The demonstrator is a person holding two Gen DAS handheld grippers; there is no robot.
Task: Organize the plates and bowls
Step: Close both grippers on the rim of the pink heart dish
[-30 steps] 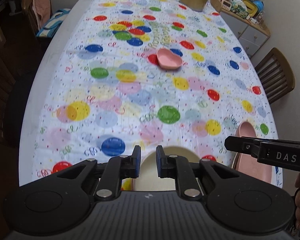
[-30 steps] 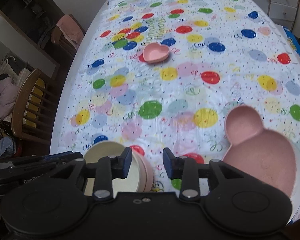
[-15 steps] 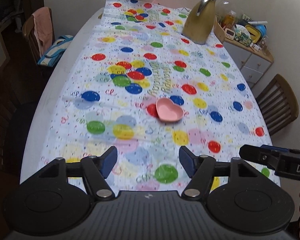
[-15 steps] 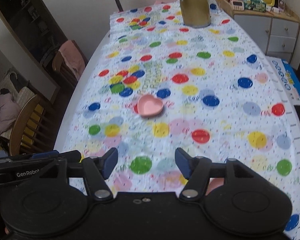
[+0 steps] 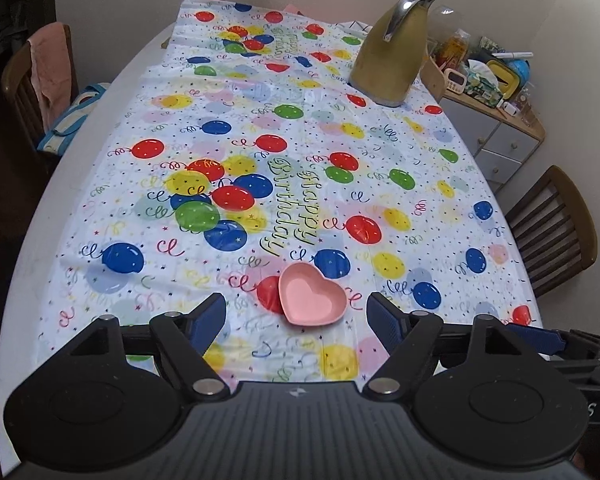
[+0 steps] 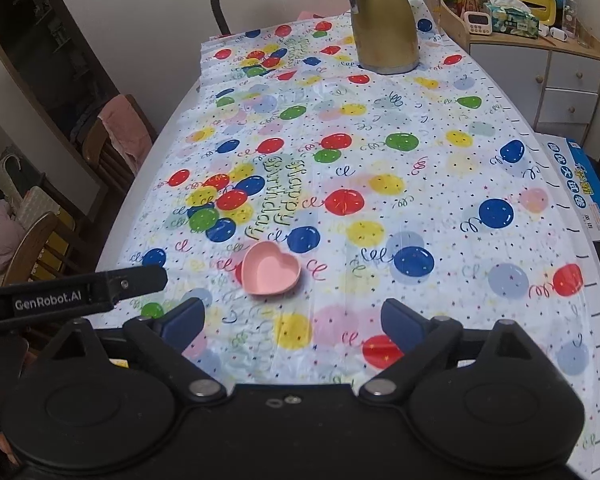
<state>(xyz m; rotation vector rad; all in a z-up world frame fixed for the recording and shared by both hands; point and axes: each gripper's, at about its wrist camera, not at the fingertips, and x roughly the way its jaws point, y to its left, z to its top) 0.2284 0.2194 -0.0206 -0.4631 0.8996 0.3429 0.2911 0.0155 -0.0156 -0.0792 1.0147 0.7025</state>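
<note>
Left wrist view: left hand-held gripper [image 5: 296,316], jaws apart and just been opening, nothing between the pads. One pink heart-shaped dish [image 5: 312,300] lies on the surface [image 5: 380,152] just ahead of the fingertips, slightly right of centre, not touched. Gold jug [image 5: 392,52] stands far ahead to the right.

Right wrist view: right hand-held gripper [image 6: 292,320], jaws wide apart and just been opening, empty. Same dish [image 6: 270,274] sits just ahead, left of centre, apart from both pads.

Progress, as judged: the dish is the only loose piece in view and not yet gathered; other plates and bowls are not visible, so their sorting cannot be confirmed.
</note>
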